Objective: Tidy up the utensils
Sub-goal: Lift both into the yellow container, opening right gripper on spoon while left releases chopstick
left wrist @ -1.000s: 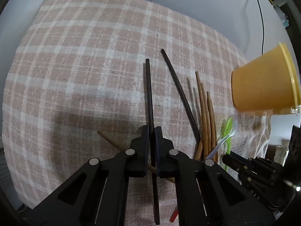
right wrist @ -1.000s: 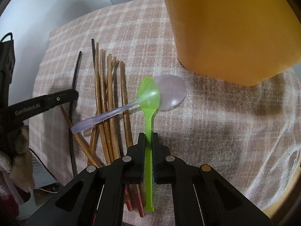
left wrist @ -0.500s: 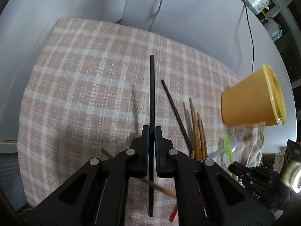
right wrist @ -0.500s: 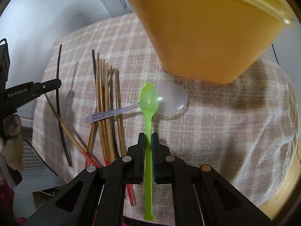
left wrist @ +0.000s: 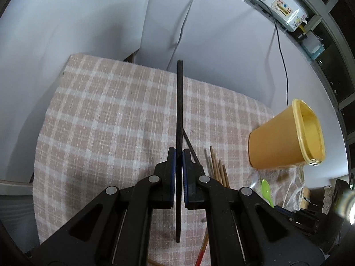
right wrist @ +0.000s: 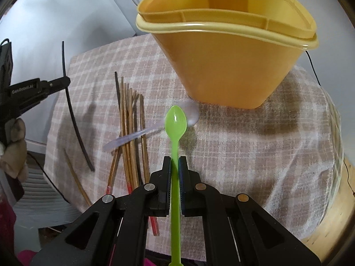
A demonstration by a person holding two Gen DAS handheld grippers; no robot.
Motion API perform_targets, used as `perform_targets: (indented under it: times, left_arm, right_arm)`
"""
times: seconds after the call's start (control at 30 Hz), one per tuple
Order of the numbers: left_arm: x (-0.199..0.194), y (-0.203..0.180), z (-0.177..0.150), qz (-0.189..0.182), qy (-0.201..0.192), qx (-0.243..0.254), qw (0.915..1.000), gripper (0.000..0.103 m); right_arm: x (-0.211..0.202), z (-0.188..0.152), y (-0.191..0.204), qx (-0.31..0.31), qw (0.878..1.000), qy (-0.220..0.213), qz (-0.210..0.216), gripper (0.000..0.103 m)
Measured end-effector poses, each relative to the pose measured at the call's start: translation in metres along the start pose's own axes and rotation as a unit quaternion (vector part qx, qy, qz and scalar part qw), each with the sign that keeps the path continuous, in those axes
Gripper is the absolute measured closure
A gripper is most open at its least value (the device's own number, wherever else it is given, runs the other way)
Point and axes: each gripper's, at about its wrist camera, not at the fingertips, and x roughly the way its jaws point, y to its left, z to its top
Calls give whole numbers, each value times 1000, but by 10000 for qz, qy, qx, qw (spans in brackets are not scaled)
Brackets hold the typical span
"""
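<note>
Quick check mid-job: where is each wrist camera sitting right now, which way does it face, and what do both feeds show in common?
Left wrist: above the checked cloth, looking forward and down; own left gripper clamps a black chopstick.
Right wrist: close to the yellow container, facing it; own right gripper clamps a green spoon; the left gripper shows at the left edge.
Shared: cloth, container, wooden chopsticks, spoon.

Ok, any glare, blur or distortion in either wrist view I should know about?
Left wrist view: strong fisheye bend, bright glare at the lower right edge, black chopstick sharp. Right wrist view: yellow container looms large, clear spoon looks hazy, green spoon crisp.
</note>
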Motion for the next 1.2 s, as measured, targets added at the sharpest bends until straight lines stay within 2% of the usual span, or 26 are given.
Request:
perform_targets:
  times: [0.23,0.5,0.53,0.57,0.9,1.0,1.2]
  left_arm:
    - [-10,-1,2,-45,-109,30,9999,100]
    - [-48,-20,4,-179,-476,332,9982,100]
    - [-53,-23,4,-137,-346,144,9992,100]
    - [-59,-27,5,-203,-397,176,9989,100]
    - [-113,-77,16,-535,-898,777,9915,100]
    - [-127,-90,20,-714,-1012,883,9884,100]
    - [-148,-119,30,-1023,-1174,1103,9816,100]
  right_arm:
    - [-17,-5,4,-103,9998,-125,135,98]
    - [-52,-9,12,-217,9983,-450,292,98]
    - [-57,-9,11,-206,9980,-499,320,98]
    - [-62,-9,11,-191,9976,-561,354,98]
    - [-118,18,8,-142,9860,-1587,483,98]
    - [-132,30,0,-123,9803,-1924,427,98]
    - [-142,62,-18,-46,9721,-2330,256,98]
